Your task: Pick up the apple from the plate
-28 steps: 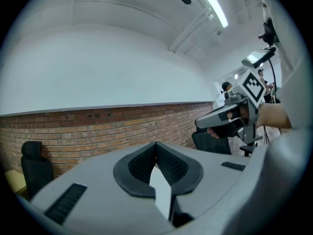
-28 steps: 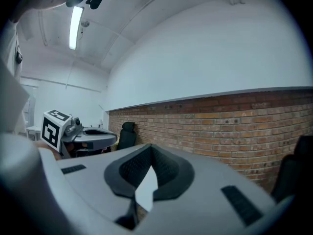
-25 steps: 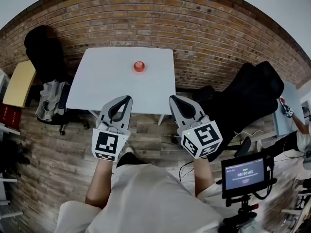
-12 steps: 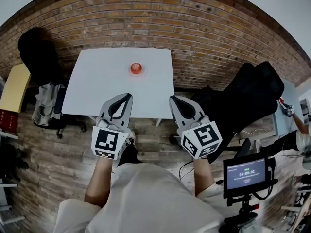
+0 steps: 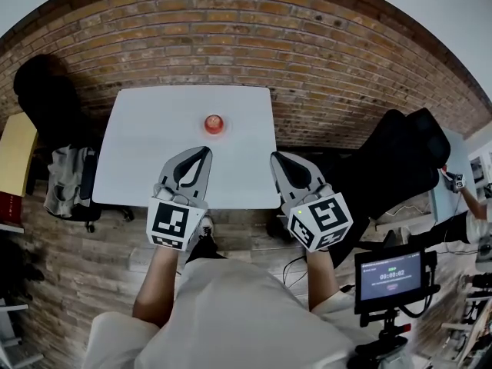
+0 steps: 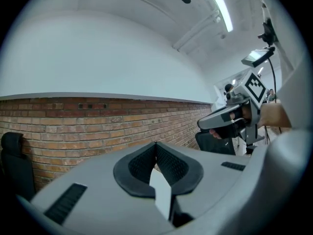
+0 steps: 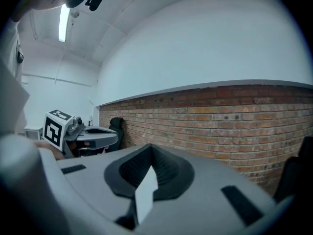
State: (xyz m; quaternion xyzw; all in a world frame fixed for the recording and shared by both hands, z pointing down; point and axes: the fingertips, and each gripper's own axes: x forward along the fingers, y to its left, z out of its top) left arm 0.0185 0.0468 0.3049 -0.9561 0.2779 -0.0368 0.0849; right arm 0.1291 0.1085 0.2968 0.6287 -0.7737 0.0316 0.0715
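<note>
A small round apple, red with an orange cast, shows from above in the upper middle of the head view. The plate under it is only a thin reddish ring around the fruit, too small to describe further. Nothing touches the apple.

It sits on a plain white rectangular table, slightly toward the far edge and near the middle of the width. The far edge of the table stands against a red brick wall that curves across the top of the frame, with a pale painted wall above it. The floor is grey-brown wood planks. A black chair stands at the upper left, a larger black office chair at the right, and a small monitor on a stand at the lower right.

Below the apple in the frame, the person holds the left gripper and the right gripper side by side, both pointing toward the wall. Their tips reach over the near part of the table, one to each side of the apple's line, and the apple lies well beyond them. In each gripper view the two dark padded jaws meet at the tip, closed with nothing between them, and only brick wall shows ahead.
</note>
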